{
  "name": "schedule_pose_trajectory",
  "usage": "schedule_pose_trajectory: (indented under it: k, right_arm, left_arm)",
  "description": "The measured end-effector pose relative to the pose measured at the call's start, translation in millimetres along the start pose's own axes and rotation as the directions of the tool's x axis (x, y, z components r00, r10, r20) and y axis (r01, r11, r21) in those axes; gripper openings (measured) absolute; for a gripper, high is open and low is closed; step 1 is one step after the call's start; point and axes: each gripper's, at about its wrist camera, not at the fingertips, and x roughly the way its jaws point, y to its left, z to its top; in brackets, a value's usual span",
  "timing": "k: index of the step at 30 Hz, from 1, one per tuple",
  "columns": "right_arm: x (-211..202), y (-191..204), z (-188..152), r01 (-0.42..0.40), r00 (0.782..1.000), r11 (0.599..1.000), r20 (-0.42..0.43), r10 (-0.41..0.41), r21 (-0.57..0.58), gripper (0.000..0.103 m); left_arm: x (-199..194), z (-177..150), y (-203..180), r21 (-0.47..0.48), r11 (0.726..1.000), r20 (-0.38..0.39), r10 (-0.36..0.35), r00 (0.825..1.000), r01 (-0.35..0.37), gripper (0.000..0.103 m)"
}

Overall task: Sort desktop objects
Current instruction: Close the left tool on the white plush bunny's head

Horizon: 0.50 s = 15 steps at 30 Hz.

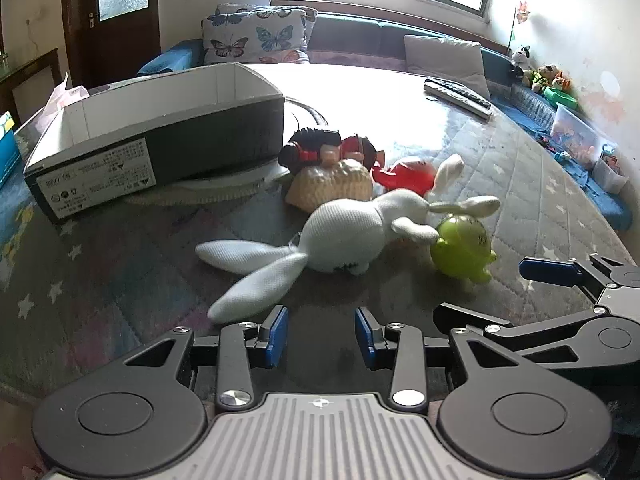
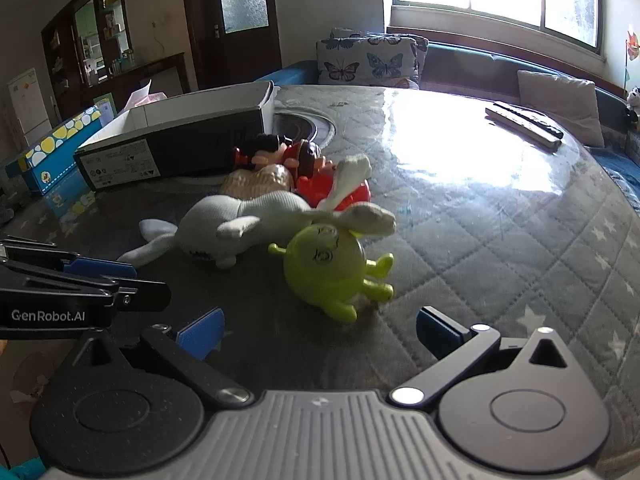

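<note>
A pile of toys lies mid-table: a white plush rabbit (image 1: 344,236) (image 2: 240,220), a green round figure (image 1: 464,248) (image 2: 328,264), a red toy (image 1: 408,172) (image 2: 348,196), a beige woven piece (image 1: 332,184) (image 2: 260,178) and a dark-haired doll (image 1: 328,148) (image 2: 280,152). Behind them stands an open black box (image 1: 160,128) (image 2: 180,136) with a white inside. My left gripper (image 1: 321,336) (image 2: 120,276) is open, just short of the rabbit's ears. My right gripper (image 2: 318,332) (image 1: 508,296) is wide open right before the green figure. Neither holds anything.
Remote controls (image 1: 460,94) (image 2: 524,120) lie at the table's far right. A blue spotted carton (image 2: 52,148) sits left of the box, which rests on a round mat (image 1: 224,188). A bench with cushions (image 1: 256,36) runs behind the quilted tabletop (image 2: 500,220).
</note>
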Motion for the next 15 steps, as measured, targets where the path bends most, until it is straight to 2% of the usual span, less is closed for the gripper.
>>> schedule_pose_trajectory:
  k: [8, 15]
  right_arm:
    - [1.7, -1.9, 20.5, -0.03, 0.999, 1.0, 0.027, 0.03, -0.002, 0.101]
    - [6.3, -7.5, 35.2, -0.056, 0.998, 0.998, 0.03, 0.056, 0.002, 0.093]
  left_arm:
    - [2.2, 17.1, 8.2, 0.029, 0.999, 0.014, -0.029, 0.999, 0.028, 0.039]
    - [9.3, 27.8, 10.7, 0.092, 0.994, 0.012, -0.066, 0.998, 0.065, 0.039]
